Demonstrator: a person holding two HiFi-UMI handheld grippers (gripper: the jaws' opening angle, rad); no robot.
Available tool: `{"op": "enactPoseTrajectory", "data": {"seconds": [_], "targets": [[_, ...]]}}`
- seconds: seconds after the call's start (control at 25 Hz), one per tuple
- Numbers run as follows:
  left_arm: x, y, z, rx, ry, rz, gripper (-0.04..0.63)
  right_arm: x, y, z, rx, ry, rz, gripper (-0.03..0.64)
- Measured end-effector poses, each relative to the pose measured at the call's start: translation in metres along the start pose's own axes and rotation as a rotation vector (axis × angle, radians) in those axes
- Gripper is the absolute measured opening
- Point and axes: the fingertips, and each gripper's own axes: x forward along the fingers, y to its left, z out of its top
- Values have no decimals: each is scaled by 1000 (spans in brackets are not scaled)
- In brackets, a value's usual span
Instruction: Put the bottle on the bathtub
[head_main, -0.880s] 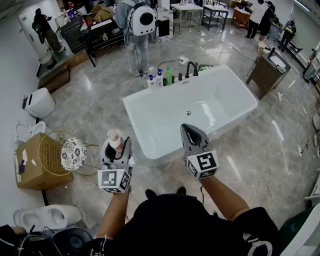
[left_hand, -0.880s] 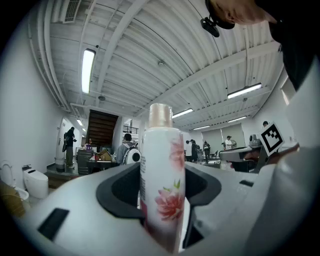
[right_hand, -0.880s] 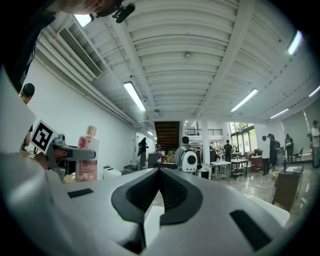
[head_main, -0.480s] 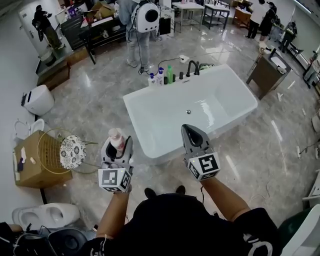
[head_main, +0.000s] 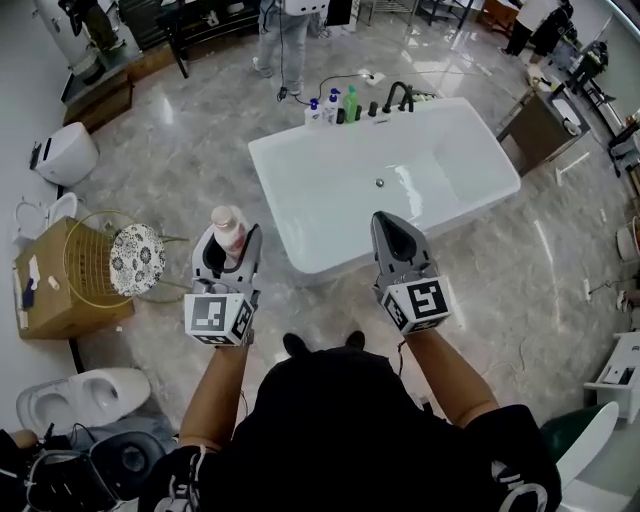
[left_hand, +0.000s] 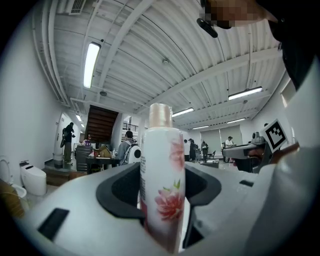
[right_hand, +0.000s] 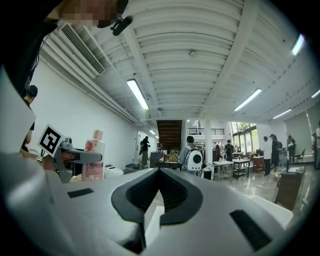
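My left gripper (head_main: 228, 240) is shut on a white bottle (head_main: 229, 230) with pink flowers and a pale cap; in the left gripper view the bottle (left_hand: 161, 185) stands upright between the jaws. The white bathtub (head_main: 300, 170) lies ahead on the marble floor, its near rim just beyond both grippers. My right gripper (head_main: 392, 238) is shut with nothing in it, held level to the right of the left one over the tub's near edge. The right gripper view shows the bottle (right_hand: 92, 160) at the left.
Several bottles (head_main: 330, 105) and a black tap (head_main: 398, 96) stand on the tub's far rim. A wire basket (head_main: 95, 270), a patterned stool top (head_main: 137, 258) and a cardboard box (head_main: 40, 300) lie to the left. A person (head_main: 285, 40) stands beyond the tub.
The view has moved forward towards the bathtub. Both grippers have risen slightly with it, the left one still holding the bottle.
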Motion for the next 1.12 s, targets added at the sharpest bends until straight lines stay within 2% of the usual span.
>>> {"op": "enactPoseTrajectory", "data": {"seconds": [0.28,0.56,0.88,1.12], "targets": [[6,50,1,-4,35,-29,233,34,31,7,5,62,-11,11],[12,80,-14,-30,43,-44,233,62,53,-8,-2,102,1,11],[58,95,-28,-41,66,-72,233,104,38,-18,29,98,11,12],[114,99,-20,-28,48,-96,233,147,4,-25,57,83,29,12]]}}
